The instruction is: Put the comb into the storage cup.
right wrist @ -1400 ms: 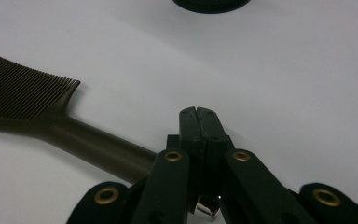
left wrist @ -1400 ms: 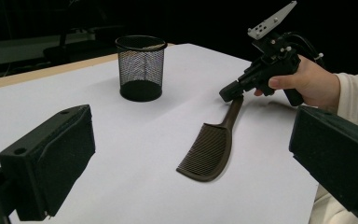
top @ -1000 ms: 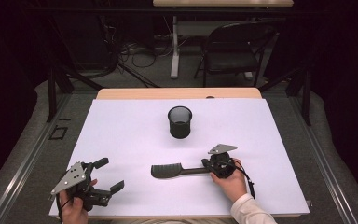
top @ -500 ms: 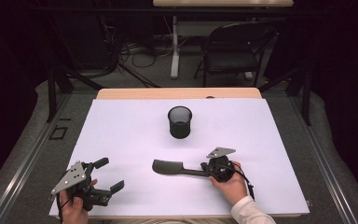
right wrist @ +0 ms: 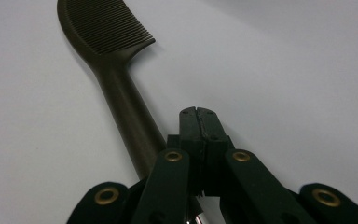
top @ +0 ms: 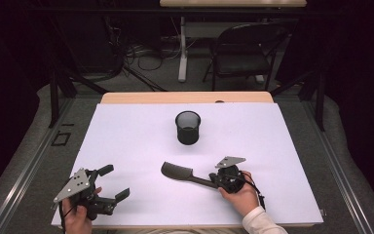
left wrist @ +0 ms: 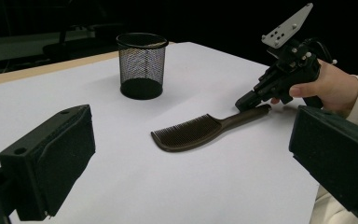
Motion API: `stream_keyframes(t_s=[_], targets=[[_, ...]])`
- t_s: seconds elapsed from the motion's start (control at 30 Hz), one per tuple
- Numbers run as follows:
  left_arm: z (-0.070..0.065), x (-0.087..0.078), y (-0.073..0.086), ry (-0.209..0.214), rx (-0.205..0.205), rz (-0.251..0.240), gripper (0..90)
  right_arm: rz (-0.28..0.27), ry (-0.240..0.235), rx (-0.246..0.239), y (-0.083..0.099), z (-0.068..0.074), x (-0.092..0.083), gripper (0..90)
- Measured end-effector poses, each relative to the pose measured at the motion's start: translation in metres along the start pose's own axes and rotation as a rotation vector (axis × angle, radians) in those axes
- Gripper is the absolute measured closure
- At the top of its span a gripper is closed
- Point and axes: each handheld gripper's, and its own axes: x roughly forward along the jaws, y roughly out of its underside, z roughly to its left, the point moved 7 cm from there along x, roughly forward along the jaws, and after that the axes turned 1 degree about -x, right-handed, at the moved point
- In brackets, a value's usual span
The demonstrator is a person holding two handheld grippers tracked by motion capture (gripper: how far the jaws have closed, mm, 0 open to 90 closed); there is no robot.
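Black wire mesh forms the cup point(top: 188, 127) standing toward the table's point(top: 126, 129) far middle; its inside looks empty. The dark comb point(top: 177, 172) lies flat nearer the person, its handle beside the right gripper point(right wrist: 198, 112), whose jaws are pressed together alongside it, not around it. The left gripper point(top: 112, 181) hangs well apart, jaws spread wide.

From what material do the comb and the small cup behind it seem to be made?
The comb looks like moulded plastic, dark brown and matte: its fine teeth and its handle form one smooth piece with a soft sheen. The cup seems to be black metal wire mesh, since the table shows through its wall; it has a solid rim and base. Neither material is certain from looks alone.
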Motion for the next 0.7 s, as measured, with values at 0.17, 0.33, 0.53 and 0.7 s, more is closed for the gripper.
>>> stream_keyframes(t_s=[0.17,0.33,0.53,0.7], targets=[[-0.0004,0.0,-0.0001,0.002,0.0,-0.001,0.5,0.008,-0.005,-0.004,0.0006,0.0022,-0.0007,90.0],[-0.0004,0.0,0.0,0.002,0.0,-0.001,0.5,0.008,-0.011,-0.009,0.0007,0.0043,-0.0007,90.0],[-0.0002,0.0003,0.0002,0.0,-0.001,0.002,0.5,0.016,-0.019,-0.013,0.0011,0.0067,-0.0011,90.0],[-0.0003,0.0004,0.0002,0.001,-0.002,0.002,0.5,0.019,-0.021,-0.015,0.001,0.0078,-0.0011,90.0]])
